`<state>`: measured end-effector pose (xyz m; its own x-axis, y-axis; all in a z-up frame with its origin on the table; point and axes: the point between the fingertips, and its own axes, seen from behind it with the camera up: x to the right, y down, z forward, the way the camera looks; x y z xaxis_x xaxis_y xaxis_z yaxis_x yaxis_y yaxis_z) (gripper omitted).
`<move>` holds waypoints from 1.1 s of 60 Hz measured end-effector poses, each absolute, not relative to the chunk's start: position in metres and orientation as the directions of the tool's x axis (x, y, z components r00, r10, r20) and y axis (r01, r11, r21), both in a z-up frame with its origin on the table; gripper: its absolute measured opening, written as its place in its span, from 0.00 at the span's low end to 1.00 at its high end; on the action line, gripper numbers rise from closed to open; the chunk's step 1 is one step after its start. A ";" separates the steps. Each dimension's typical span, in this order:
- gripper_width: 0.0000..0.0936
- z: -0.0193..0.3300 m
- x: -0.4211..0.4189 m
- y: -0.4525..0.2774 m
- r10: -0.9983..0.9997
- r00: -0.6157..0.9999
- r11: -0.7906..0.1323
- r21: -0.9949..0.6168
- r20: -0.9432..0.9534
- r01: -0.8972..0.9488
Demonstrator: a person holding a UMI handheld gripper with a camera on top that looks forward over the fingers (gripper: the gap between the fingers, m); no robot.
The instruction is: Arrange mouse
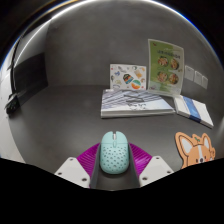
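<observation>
Two pink pads (pixel 140 160) of my gripper (pixel 114 170) squeeze the small, light, hard mint mouse (pixel 114 152) by its smooth, slippery sides, near the corgi sticker (pixel 196 150).

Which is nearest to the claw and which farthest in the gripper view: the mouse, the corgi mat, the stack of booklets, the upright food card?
1. Mouse: between the claw's fingers.
2. Corgi mat: just ahead, to the right.
3. Stack of booklets: beyond the mouse, mid-table.
4. Upright food card: behind the booklets, at the back.
</observation>
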<state>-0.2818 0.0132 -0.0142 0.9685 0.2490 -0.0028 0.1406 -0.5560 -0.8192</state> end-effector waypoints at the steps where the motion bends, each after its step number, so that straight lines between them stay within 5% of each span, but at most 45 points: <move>1: 0.51 -0.014 -0.283 0.013 0.255 0.967 -0.555 -0.819 -0.002 0.145; 10: 0.43 0.001 -0.290 -0.002 0.330 0.943 -0.558 -0.814 -0.039 0.162; 25: 0.43 0.187 -0.220 -0.046 0.357 0.934 -0.219 -0.974 -0.026 0.057; 31: 0.42 0.217 -0.127 -0.046 0.210 0.978 -0.133 -0.991 -0.004 0.024; 35: 0.42 0.197 -0.075 -0.041 0.114 0.993 -0.161 -0.987 0.010 0.029; 49: 0.42 0.031 -0.012 -0.021 0.034 0.999 -0.458 -0.889 0.007 0.022; 54: 0.44 0.001 -0.001 -0.017 0.008 1.000 -0.512 -0.859 0.008 0.011; 56: 0.54 -0.011 0.001 -0.019 0.010 1.000 -0.535 -0.845 0.001 0.007; 57: 0.49 -0.005 0.000 -0.019 0.010 1.000 -0.515 -0.857 -0.006 0.000; 61: 0.53 -0.008 -0.001 -0.017 0.040 0.999 -0.518 -0.855 0.005 0.025; 66: 0.70 -0.007 0.001 -0.023 0.084 0.996 -0.540 -0.839 0.026 0.067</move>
<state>0.0013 -0.0229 -0.0071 0.9962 0.0837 0.0259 0.0672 -0.5397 -0.8392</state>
